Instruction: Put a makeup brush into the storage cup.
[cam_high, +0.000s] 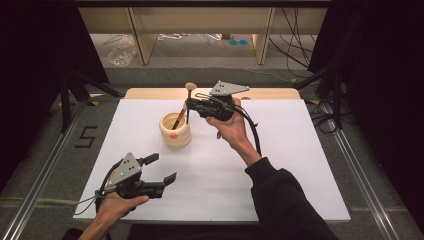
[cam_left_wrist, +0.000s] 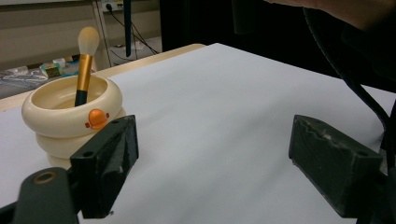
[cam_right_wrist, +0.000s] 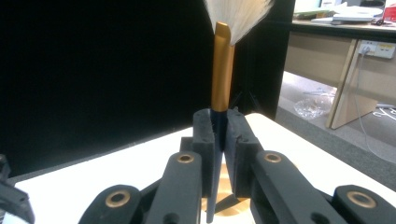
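Firmly around brush: right hand-held gripper.

claws: black | top plates: grey, three-cornered | pivots: brass-ringed | cables: black | sleeve: black

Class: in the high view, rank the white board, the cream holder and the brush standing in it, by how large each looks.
1. White board
2. Cream holder
3. Brush, thin and partly hidden inside the holder
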